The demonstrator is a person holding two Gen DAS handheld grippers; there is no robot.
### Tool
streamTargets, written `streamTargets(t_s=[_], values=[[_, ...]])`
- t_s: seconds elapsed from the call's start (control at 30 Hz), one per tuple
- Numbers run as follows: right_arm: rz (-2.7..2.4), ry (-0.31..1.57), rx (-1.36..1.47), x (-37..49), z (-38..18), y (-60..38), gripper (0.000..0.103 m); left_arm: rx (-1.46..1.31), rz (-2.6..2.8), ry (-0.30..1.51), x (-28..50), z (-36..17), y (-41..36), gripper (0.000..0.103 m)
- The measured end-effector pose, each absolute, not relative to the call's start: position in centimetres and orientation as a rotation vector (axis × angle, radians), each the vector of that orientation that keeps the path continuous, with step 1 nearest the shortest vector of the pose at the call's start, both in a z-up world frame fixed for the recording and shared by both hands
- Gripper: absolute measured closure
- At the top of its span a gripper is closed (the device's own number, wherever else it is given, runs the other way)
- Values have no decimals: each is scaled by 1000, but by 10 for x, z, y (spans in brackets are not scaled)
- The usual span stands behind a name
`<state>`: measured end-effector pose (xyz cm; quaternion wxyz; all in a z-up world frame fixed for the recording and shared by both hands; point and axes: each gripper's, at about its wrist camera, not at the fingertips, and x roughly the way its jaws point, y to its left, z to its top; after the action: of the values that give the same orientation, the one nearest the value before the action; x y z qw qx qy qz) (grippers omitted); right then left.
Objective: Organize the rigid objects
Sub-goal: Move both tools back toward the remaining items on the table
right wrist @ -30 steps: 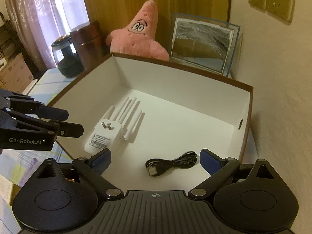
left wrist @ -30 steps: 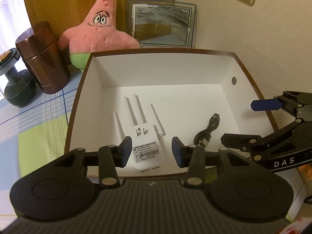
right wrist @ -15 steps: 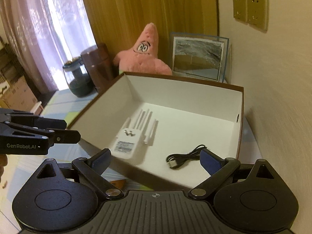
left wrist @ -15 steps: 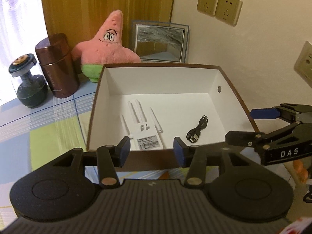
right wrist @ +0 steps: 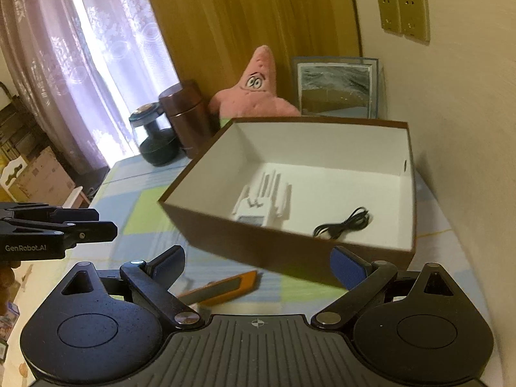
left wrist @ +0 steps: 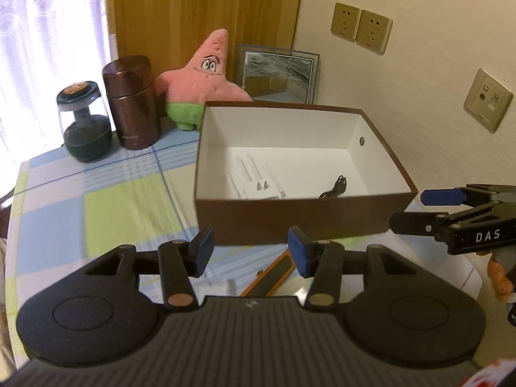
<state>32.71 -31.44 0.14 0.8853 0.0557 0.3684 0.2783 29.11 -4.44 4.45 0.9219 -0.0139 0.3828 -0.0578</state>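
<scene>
A brown box [left wrist: 303, 219] with a white inside stands on the checked tablecloth; it also shows in the right wrist view [right wrist: 283, 251]. Inside lie a white wireless repeater [right wrist: 261, 206] with antennas, also seen from the left wrist [left wrist: 258, 183], and a coiled black cable [right wrist: 345, 222], also visible from the left wrist [left wrist: 335, 187]. An orange utility knife [right wrist: 222, 288] lies on the table in front of the box, also seen from the left wrist [left wrist: 271, 274]. My left gripper [left wrist: 251, 253] is open and empty, near the knife. My right gripper [right wrist: 258, 266] is open and empty, above the knife.
Behind the box stand a pink star plush [left wrist: 206, 87], a brown canister [left wrist: 132, 103], a dark glass jar [left wrist: 84, 122] and a framed picture [left wrist: 279, 74]. The wall with sockets [left wrist: 361, 29] runs along the right. The table edge is at the left.
Both grippers have pulled back out of the box toward the near side. The orange knife on the table has come into view below them. Both stay open.
</scene>
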Motion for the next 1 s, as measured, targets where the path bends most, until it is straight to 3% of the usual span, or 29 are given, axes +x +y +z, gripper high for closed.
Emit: streamTargets(t_s=[0.57,1.0], values=[[683,843,27,258,-42,-262,9,-15,10,870,194,5,6,51],[747,905,-22,240,-70,-229,9,67,26,937,169,-34,15,49]])
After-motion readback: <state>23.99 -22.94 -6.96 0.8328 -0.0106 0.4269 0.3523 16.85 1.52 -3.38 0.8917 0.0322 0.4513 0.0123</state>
